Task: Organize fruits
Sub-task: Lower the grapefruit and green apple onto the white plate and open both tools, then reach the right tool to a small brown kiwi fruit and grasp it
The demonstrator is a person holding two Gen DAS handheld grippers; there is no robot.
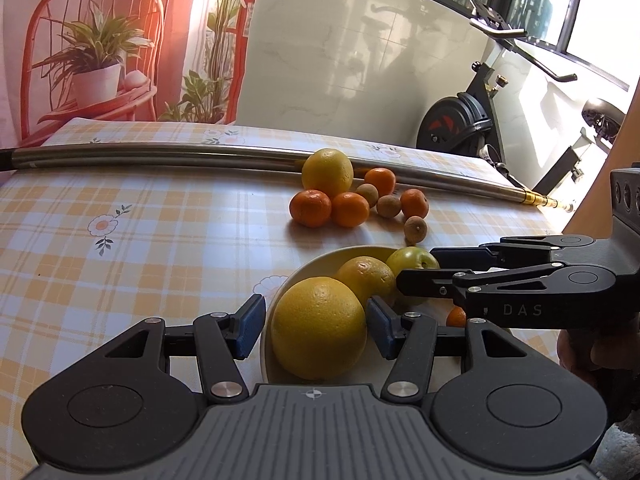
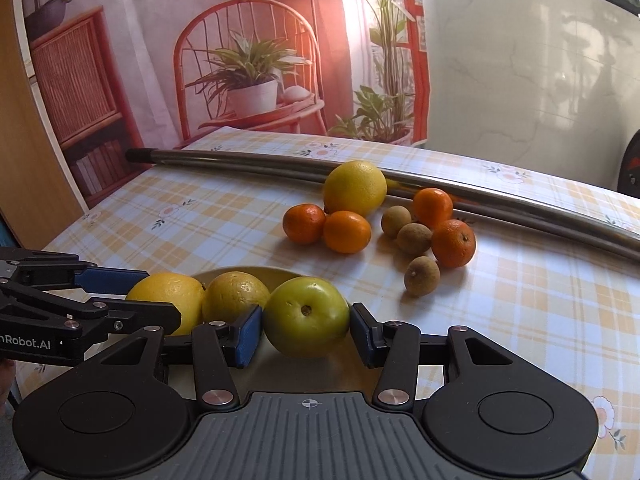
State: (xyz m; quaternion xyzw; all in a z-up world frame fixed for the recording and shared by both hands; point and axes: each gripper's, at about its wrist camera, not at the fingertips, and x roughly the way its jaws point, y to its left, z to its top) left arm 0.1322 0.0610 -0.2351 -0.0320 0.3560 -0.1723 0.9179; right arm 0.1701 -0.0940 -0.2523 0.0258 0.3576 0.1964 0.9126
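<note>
Two hand-held grippers clamp fruit: left [image 1: 316, 328] a dimpled yellow orange [image 1: 318, 328], right [image 2: 306, 326] a green apple [image 2: 306, 316]

Bench [image 2: 520, 320]: yellow-and-white checked cloth with flower prints | Metal pole [image 1: 160, 152]: lies across far side of bench, brass-coloured tip at one end | Printed backdrop [image 2: 240, 60]: red chair, potted plants | Exercise bike [image 1: 460, 120]: beside tiled wall [image 1: 360, 40].
</note>
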